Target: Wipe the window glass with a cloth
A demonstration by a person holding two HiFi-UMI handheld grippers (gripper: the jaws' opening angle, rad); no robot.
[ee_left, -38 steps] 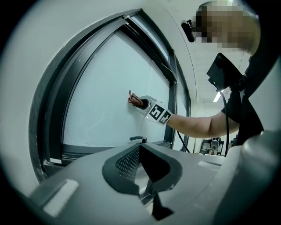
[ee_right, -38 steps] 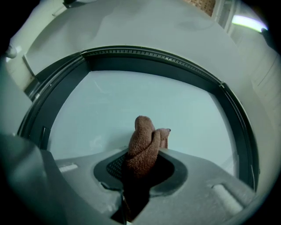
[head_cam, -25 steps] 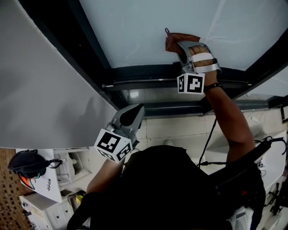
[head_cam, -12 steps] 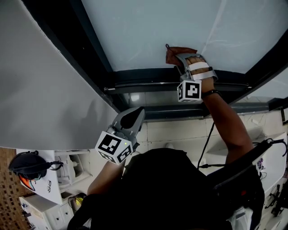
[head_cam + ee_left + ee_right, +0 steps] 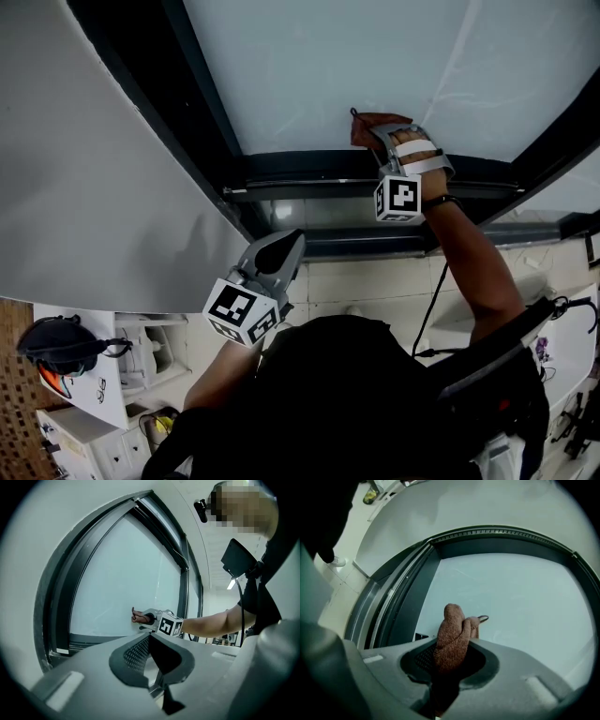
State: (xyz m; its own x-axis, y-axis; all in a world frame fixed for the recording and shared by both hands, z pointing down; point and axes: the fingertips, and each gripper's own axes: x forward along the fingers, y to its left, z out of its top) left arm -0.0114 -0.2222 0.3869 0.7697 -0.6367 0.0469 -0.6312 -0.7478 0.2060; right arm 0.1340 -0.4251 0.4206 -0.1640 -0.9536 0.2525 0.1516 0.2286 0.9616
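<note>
The pale window glass (image 5: pixel 375 66) fills the top of the head view inside a dark frame (image 5: pixel 309 169). A brown cloth (image 5: pixel 373 130) is pressed on the glass near its lower edge, and my right gripper (image 5: pixel 380 139) is shut on it. In the right gripper view the cloth (image 5: pixel 452 637) bulges up between the jaws against the glass (image 5: pixel 520 597). My left gripper (image 5: pixel 274 255) hangs low by the person's chest, shut and holding nothing. From the left gripper view I see the right gripper (image 5: pixel 151 619) and cloth (image 5: pixel 137 618) on the glass (image 5: pixel 126 578).
A grey wall panel (image 5: pixel 84 187) slants down the left side. Below the window runs a metal sill (image 5: pixel 337 211) and a pale tiled ledge (image 5: pixel 375 277). White furniture with a dark helmet-like object (image 5: pixel 56 342) stands at lower left. A black cable (image 5: pixel 431 300) hangs beside the right arm.
My right gripper and the cloth have slid down the glass toward the lower frame. The left gripper has stayed about where it was.
</note>
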